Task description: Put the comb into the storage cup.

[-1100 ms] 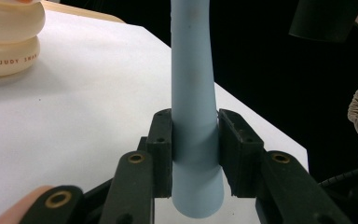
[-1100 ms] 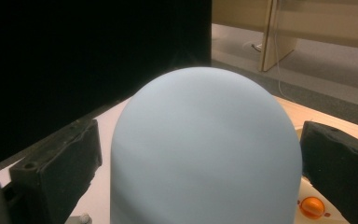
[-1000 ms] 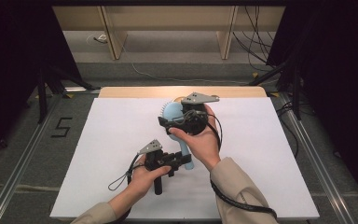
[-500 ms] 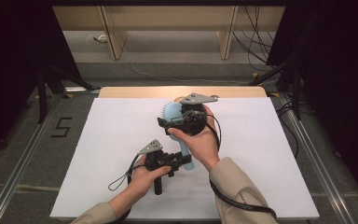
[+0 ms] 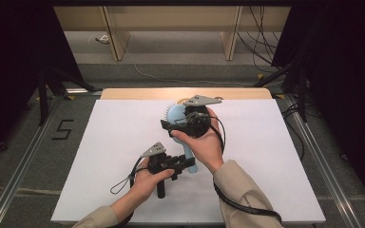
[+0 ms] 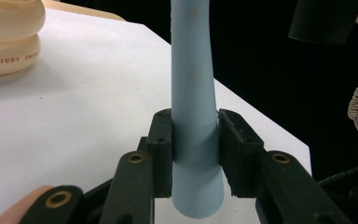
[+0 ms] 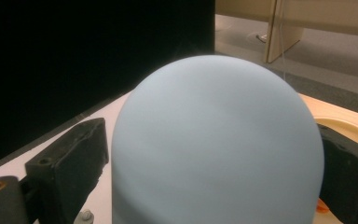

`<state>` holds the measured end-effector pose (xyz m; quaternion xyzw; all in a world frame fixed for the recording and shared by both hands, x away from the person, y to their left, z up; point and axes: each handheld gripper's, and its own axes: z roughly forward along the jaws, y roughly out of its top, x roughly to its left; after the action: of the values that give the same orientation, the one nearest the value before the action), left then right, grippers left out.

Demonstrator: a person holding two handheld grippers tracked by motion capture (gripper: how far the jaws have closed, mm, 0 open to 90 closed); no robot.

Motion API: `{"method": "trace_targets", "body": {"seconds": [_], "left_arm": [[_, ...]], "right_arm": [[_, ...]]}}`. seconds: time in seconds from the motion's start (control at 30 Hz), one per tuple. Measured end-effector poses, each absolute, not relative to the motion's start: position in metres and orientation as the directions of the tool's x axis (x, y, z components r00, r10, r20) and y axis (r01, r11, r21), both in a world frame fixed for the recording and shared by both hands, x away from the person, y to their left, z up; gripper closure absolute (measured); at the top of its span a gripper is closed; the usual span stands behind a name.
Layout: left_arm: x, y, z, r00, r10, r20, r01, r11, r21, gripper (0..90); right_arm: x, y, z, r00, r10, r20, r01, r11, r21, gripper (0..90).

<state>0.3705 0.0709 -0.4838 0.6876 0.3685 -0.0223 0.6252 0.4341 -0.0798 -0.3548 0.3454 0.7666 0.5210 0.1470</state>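
Because the light-blue hairbrush [image 5: 176, 116] is long and top-heavy, it is held at both ends, lifted off the white table [image 5: 100, 142] at its middle. Nearest, the left gripper [image 5: 183, 164] has its jaws clamped on the narrow handle [image 6: 193, 116] close to its flared end, which probably keeps the brush from swinging. Farther off, the right gripper [image 5: 168, 126] sits at the broad head, whose smooth back [image 7: 216, 140] bulges between its two black jaws; they flank it closely, but whether they press on it I cannot tell. A cream bottle [image 6: 9, 37] stands on the table in the left gripper view. The tabletop is plain and matte, with a wooden edge [image 5: 185, 93] at its far side. Beyond lie grey floor, loose cables and pale wooden legs, and black curtains hang at left and right
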Motion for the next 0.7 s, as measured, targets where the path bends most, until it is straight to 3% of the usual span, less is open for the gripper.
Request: {"method": "trace_targets", "body": {"seconds": [0.17,0.5,0.7], "left_arm": [[0.3705,0.0706,-0.4840,0.729,0.477,-0.490,0.534,0.052,0.844,66.7],[0.3704,0.0706,-0.4840,0.730,0.479,-0.488,0.533,0.049,0.845,66.7],[0.3701,0.0703,-0.4844,0.730,0.481,-0.486,0.532,0.047,0.846,66.6]], "right_arm": [[0.4347,-0.0802,-0.3554,-0.718,0.682,0.140,0.387,0.225,0.894,7.8],[0.4340,-0.0805,-0.3557,-0.722,0.678,0.140,0.401,0.245,0.883,19.8],[0.4333,-0.0810,-0.3550,-0.720,0.679,0.144,0.411,0.249,0.877,20.8]]}}
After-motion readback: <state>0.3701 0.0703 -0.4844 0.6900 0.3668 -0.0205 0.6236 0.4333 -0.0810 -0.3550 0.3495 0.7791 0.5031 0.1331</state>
